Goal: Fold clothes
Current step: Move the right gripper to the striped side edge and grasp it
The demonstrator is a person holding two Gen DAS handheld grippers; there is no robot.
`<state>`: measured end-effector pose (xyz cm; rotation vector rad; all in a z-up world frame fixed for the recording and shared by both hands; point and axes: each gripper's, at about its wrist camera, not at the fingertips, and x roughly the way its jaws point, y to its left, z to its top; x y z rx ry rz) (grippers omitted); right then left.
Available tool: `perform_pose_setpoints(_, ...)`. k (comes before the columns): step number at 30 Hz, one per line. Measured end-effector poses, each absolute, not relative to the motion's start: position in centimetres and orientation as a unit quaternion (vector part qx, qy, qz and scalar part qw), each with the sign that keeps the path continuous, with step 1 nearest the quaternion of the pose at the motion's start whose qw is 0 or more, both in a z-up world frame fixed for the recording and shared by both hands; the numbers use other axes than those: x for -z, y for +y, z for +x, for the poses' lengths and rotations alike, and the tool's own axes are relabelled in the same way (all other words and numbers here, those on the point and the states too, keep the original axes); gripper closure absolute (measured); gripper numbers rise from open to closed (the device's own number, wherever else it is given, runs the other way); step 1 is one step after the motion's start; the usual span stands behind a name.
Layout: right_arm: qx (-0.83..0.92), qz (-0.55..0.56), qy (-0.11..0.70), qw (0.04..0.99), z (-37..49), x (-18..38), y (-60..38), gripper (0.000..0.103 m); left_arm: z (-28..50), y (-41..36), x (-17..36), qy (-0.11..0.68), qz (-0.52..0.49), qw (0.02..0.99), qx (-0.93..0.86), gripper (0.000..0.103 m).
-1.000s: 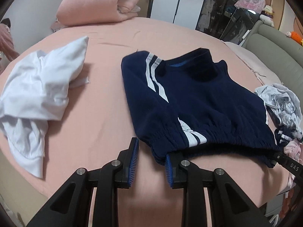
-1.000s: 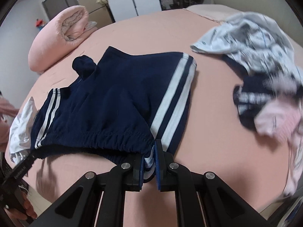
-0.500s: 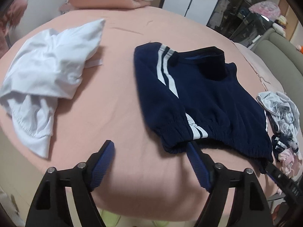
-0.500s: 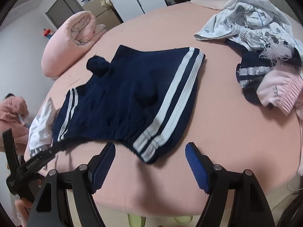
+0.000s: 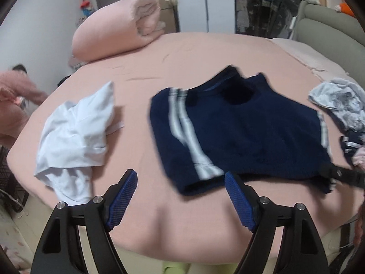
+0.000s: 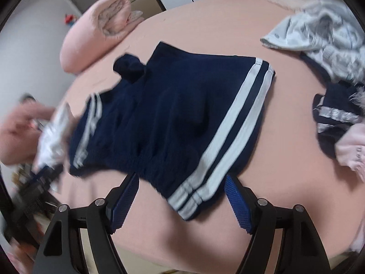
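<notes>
Navy trousers (image 5: pixel 239 137) lie folded on the pink bed (image 5: pixel 194 50), white stripes showing, and both my left gripper (image 5: pixel 180 196) and right gripper (image 6: pixel 181 202) stand with jaws apart and empty above the near hem. Next fold, I judge: pinch both hem corners evenly, lift low, lay edges square.

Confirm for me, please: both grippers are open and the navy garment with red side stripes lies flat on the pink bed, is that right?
Not quite: the stripes on the navy garment are white, not red, as the right wrist view shows. The rest holds: the left gripper and right gripper are open, and it lies on the pink bed.
</notes>
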<state>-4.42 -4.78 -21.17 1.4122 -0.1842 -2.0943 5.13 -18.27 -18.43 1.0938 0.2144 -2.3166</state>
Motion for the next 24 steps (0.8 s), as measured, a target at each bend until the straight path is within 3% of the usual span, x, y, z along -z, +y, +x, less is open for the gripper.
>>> perform_pose_setpoints(3, 0.768, 0.554, -0.111, 0.303, -6.1, 21.2, -3.7, 0.027, 3.9, -15.5, 18.8, 0.058, 0.417, 0.253, 0.871, 0.024)
perform_pose_setpoints(7, 0.76, 0.566, -0.108, 0.299, -8.2, 20.7, -3.0, 0.027, 1.9, -11.7, 20.4, 0.007, 0.441, 0.207, 0.873, 0.024)
perform_pose_setpoints(14, 0.714, 0.608, -0.158, 0.308, -12.1, 20.9, -2.2, 0.027, 0.2, -7.3, 21.3, -0.014, 0.447, 0.156, 0.881, 0.024)
perform_pose_setpoints(24, 0.681, 0.653, -0.149, 0.295, -16.3, 21.3, -2.3, 0.027, -1.8, -1.6, 21.4, -0.15, 0.39, 0.125, 0.9, 0.024)
